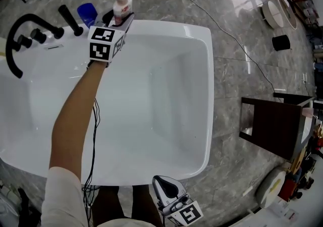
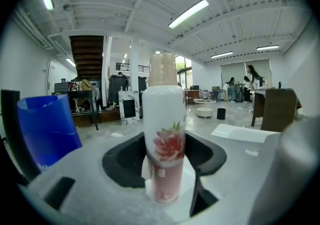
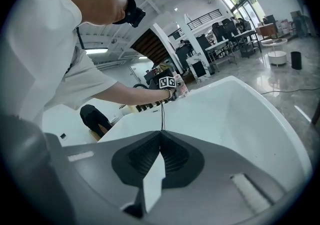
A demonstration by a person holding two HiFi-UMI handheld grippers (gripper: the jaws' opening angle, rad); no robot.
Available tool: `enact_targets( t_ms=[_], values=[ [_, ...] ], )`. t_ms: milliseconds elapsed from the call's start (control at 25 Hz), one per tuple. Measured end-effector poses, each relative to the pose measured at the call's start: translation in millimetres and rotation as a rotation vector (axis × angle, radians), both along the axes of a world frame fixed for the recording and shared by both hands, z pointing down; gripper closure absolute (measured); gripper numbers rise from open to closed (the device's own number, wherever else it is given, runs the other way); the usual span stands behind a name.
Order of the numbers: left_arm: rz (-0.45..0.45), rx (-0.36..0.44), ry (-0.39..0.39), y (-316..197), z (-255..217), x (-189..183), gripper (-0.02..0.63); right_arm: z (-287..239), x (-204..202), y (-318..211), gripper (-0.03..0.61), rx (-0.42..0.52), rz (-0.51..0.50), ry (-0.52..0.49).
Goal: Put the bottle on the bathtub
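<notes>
A white bottle (image 1: 122, 5) with a pink flower print and a beige cap (image 2: 163, 69) stands upright between the jaws of my left gripper (image 1: 120, 19) at the far rim of the white bathtub (image 1: 166, 26). In the left gripper view the black pads sit against both sides of the bottle (image 2: 163, 134), and a white surface shows under its base. My right gripper (image 1: 162, 183) hangs over the tub's near rim with its jaws together and nothing in them; in the right gripper view (image 3: 161, 141) it looks across the basin towards the left arm.
A black faucet (image 1: 20, 29) and black handles (image 1: 69, 19) stand on the tub's left deck. A blue cup (image 1: 87, 13) stands just left of the bottle. A brown side table (image 1: 275, 125), a black bin (image 1: 281, 43) and a cable (image 1: 212, 14) are on the marble floor to the right.
</notes>
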State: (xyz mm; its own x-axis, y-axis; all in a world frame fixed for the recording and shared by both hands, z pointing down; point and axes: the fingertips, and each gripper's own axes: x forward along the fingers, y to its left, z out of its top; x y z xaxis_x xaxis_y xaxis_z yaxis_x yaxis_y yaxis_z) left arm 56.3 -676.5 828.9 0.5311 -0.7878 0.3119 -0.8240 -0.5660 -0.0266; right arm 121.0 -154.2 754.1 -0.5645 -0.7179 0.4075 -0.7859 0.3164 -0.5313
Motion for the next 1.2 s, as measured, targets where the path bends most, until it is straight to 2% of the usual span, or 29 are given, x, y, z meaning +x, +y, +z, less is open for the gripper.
enact_targets(
  t_ms=[240, 400, 560, 720, 920, 1200],
  values=[
    [-0.012, 0.003, -0.044, 5.1, 8.2, -6.8, 0.340, 2.5, 1.8, 5.3, 0.581, -0.013, -0.020, -0.006],
    [-0.002, 0.007, -0.016, 17.4, 7.5, -12.2, 0.333, 5.4, -0.9, 7.1, 0.581, -0.024, -0.039, -0.009],
    [-0.006, 0.012, 0.065, 48.4, -3.9, -18.5, 0.318, 3.8, 1.8, 2.5, 0.581, -0.010, -0.036, -0.009],
    [0.004, 0.015, 0.112, 99.7, -16.0, -27.2, 0.324, -12.0, 10.7, -24.5, 0.581, 0.071, -0.040, 0.029],
    [0.046, 0.008, 0.115, 161.8, -45.7, -32.5, 0.325, -42.1, 16.3, -63.3, 0.581, 0.195, -0.080, 0.105],
    [0.028, 0.013, 0.186, 215.6, -123.1, -49.0, 0.325, -110.8, -12.8, -126.5, 0.581, 0.382, -0.198, 0.198]
  ],
)
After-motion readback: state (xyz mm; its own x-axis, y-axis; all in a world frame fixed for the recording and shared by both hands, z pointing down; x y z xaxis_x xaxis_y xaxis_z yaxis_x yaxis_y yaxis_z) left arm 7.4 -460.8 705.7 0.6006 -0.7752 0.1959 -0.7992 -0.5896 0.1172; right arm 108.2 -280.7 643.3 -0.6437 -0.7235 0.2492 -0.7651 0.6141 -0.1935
